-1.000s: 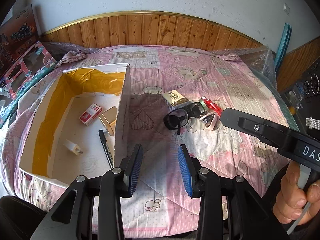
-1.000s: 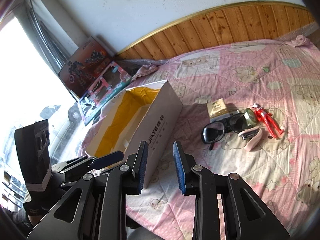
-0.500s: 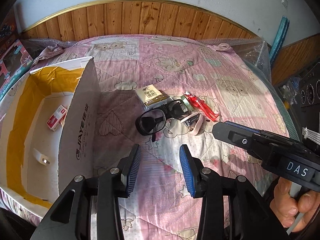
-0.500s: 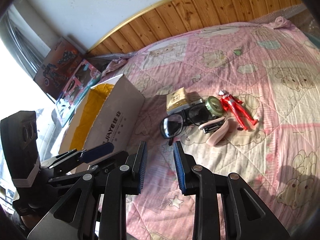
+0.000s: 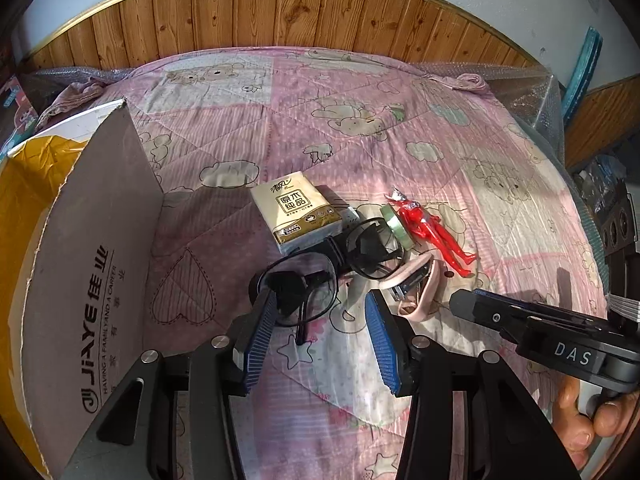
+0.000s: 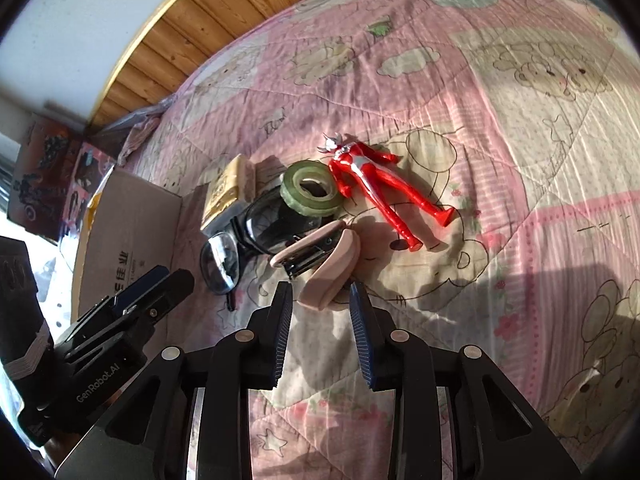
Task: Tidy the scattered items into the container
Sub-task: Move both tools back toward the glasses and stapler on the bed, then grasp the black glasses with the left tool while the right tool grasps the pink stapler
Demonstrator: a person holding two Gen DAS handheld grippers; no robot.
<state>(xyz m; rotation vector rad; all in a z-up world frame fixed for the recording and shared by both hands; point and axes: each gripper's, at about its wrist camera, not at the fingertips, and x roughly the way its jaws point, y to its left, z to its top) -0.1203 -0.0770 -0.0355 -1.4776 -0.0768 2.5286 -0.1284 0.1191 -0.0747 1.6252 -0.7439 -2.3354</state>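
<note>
Both grippers are black, with angular arms and round silver screws. The left gripper (image 5: 320, 320) has blue ribbed pads (image 5: 262, 336) and "GenRobot.AI" printed in white on its body. The right gripper (image 6: 320, 316) has the same blue pads (image 6: 362, 340) and white letters "DAS".

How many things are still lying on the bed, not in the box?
5, all clustered: tissue pack, glasses, green tape roll, red toy figure, pink stapler. Something smaller may be hidden underneath.

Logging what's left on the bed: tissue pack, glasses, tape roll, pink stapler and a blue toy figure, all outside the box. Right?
One slip: the toy figure is red, not blue, as the right wrist view shows. The tissue pack, glasses, tape roll and pink stapler do lie outside the box.
</note>
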